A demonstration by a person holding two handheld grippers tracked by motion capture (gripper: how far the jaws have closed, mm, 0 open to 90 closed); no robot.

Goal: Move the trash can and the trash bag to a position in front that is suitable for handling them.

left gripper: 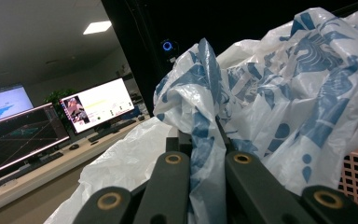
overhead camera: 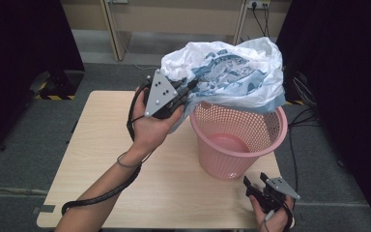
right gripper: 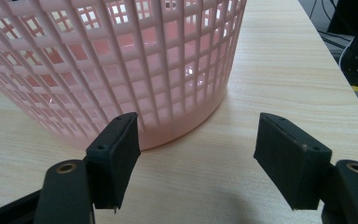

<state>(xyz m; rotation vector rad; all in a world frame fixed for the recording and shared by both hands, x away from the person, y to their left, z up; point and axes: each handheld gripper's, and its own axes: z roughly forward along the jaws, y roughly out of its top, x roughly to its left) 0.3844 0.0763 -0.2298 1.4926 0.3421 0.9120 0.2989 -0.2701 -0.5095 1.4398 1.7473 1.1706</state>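
Observation:
A pink lattice basket (overhead camera: 265,137) stands on the right part of the wooden table (overhead camera: 101,159). A white plastic bag with blue print (overhead camera: 232,72) hangs crumpled over the basket's far rim. My left gripper (overhead camera: 186,92) is raised at the bag's left edge and shut on a twisted fold of the bag (left gripper: 205,140). My right gripper (overhead camera: 253,186) rests low near the table's front right corner, open and holding nothing. In the right gripper view the basket's base (right gripper: 168,107) stands just beyond the spread right gripper (right gripper: 198,163), apart from it.
The table edge (right gripper: 340,74) runs close on the right of the basket. Black cables (overhead camera: 299,121) lie on the floor past it. Dark partitions (overhead camera: 24,58) flank both sides. Monitors (left gripper: 98,105) on a desk appear far off in the left gripper view.

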